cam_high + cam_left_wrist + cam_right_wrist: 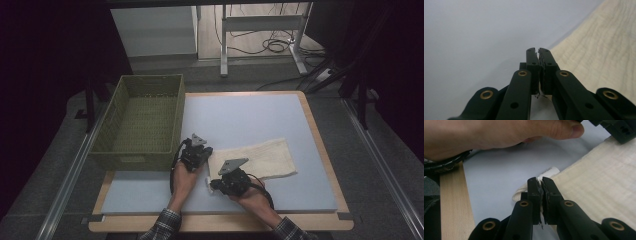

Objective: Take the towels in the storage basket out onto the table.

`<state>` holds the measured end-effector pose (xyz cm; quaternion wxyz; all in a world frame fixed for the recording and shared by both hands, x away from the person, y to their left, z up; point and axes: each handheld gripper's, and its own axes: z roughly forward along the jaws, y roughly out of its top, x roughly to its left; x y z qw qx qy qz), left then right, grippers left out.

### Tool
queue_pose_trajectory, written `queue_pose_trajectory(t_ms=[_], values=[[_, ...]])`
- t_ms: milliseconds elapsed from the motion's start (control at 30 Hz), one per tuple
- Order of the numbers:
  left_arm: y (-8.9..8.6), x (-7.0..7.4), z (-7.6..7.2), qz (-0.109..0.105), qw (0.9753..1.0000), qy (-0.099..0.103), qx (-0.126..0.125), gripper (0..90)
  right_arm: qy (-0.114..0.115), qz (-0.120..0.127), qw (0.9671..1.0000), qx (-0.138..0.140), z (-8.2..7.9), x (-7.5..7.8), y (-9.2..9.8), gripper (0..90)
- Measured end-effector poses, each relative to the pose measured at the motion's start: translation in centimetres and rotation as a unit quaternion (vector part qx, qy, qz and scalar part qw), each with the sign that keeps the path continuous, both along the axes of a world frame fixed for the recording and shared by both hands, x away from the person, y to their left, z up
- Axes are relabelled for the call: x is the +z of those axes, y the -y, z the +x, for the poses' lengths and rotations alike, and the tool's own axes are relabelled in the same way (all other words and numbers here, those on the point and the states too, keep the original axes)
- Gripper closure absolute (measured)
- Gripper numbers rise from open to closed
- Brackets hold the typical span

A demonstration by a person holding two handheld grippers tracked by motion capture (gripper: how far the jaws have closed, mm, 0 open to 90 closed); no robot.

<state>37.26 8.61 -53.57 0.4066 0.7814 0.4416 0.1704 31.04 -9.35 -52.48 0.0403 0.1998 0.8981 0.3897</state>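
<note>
High view: a cream cloth [260,158] is seen near the counter's [250,112] front edge; left gripper [206,148] jaws are closed empty, right gripper [212,186] jaws are clamped on its corner.

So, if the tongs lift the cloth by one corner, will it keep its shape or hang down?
The cloth will probably hang limp: it lies flat in soft folded layers on the table. It looks thin and woven, so likely light. The layers may slide apart, since the right tongs seem shut on the corner alone.
</note>
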Motion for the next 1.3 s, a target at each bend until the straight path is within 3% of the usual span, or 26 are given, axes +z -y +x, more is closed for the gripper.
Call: queue_pose_trajectory(t_ms=[100, 333, 533, 733, 1300], values=[[0.2, 0.5, 0.0, -0.008, 0.9999, 0.011, 0.0, 87.4, 0.001, 0.017, 0.9998, -0.006, 0.0, 0.7, 0.5, 85.5], [1.7, 2.0, 0.2, -0.006, 0.999, 0.042, -0.01, 87.0, -0.014, 0.067, 0.9972, -0.03, 0.4, 1.8, 3.1, 85.4], [3.6, 2.8, 1.0, 0.006, 0.9981, 0.057, -0.024, 86.9, -0.001, 0.075, 0.9959, -0.051, 0.7, 2.7, 5.2, 85.3], [5.3, 2.9, 1.6, 0.012, 0.9972, 0.065, -0.036, 86.8, 0.007, 0.069, 0.9949, -0.073, 0.9, 2.7, 7.1, 85.2], [11.4, 3.6, 3.7, 0.018, 0.9929, 0.074, -0.091, 86.8, 0.013, 0.083, 0.9869, -0.138, 0.8, 2.4, 13.3, 85.1]])
